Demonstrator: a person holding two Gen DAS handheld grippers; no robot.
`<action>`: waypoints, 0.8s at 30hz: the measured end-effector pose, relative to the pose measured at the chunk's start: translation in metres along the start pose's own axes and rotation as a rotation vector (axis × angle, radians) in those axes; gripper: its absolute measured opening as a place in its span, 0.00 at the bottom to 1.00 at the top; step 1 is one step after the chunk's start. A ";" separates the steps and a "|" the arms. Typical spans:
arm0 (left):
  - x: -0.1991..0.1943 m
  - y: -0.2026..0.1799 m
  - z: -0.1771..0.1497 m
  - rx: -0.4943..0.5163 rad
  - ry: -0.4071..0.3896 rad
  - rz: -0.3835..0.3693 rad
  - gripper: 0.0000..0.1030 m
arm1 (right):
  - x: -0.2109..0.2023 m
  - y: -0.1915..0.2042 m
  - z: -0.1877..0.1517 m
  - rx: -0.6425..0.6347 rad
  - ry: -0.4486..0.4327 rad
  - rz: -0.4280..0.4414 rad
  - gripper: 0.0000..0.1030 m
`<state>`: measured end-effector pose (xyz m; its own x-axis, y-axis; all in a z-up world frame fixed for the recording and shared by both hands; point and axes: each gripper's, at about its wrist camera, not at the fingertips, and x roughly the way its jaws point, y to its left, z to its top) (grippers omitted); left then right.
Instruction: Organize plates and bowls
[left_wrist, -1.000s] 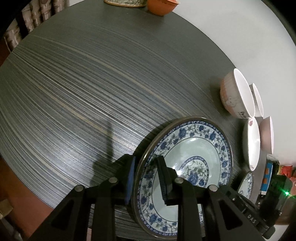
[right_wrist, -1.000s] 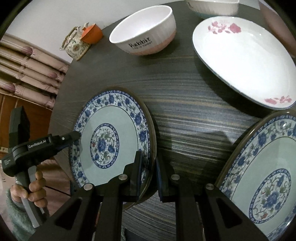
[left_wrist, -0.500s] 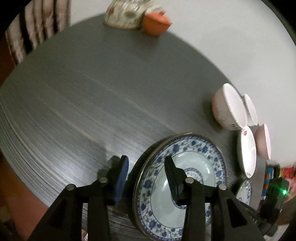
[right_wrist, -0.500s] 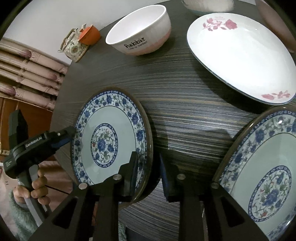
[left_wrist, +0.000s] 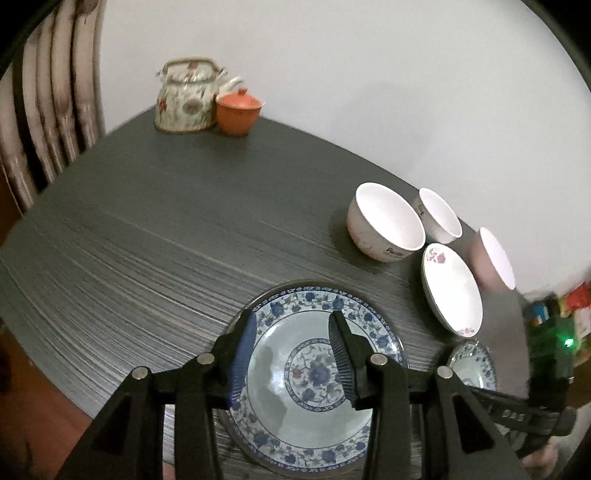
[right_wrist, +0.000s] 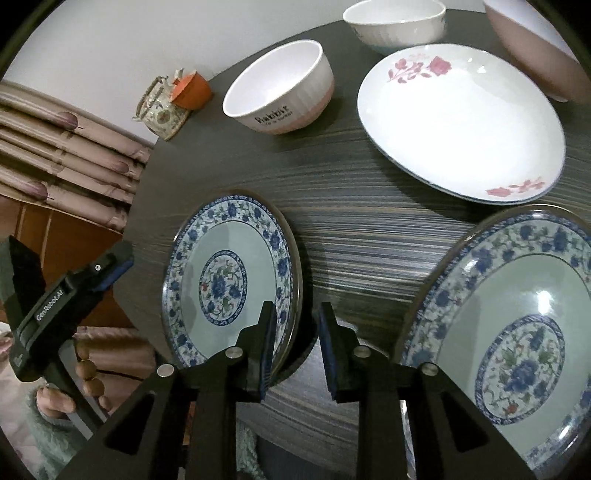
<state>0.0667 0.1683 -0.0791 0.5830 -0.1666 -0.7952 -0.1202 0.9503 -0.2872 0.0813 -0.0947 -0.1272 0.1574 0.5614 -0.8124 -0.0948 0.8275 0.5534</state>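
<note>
Left gripper (left_wrist: 291, 354) at lower centre of its view: jaws opening, clear of the blue floral plate (left_wrist: 314, 380) lying flat on the dark counter (left_wrist: 166, 229) beneath them. Right gripper (right_wrist: 295, 347) at lower centre of its view: jaws slightly apart, straddling the near rim of that same plate (right_wrist: 229, 280), pads not pressing. A second blue floral plate (right_wrist: 509, 339) lies at lower right. Beyond, at upper right, a rose-printed white plate (right_wrist: 461, 122), then a "Rabbit" bowl (right_wrist: 280, 88). Teapot (left_wrist: 186, 96) at upper left.
</note>
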 end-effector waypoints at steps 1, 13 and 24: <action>-0.003 -0.007 -0.002 0.023 -0.006 0.010 0.43 | -0.005 0.000 -0.002 -0.003 -0.009 0.001 0.23; -0.008 -0.073 -0.017 0.057 0.015 -0.051 0.43 | -0.065 -0.022 -0.030 0.005 -0.103 0.004 0.26; 0.008 -0.104 -0.031 0.035 0.093 -0.125 0.43 | -0.111 -0.051 -0.049 0.027 -0.193 -0.044 0.26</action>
<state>0.0594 0.0600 -0.0721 0.5143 -0.3068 -0.8009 -0.0220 0.9288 -0.3699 0.0209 -0.1989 -0.0746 0.3462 0.5103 -0.7872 -0.0574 0.8490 0.5252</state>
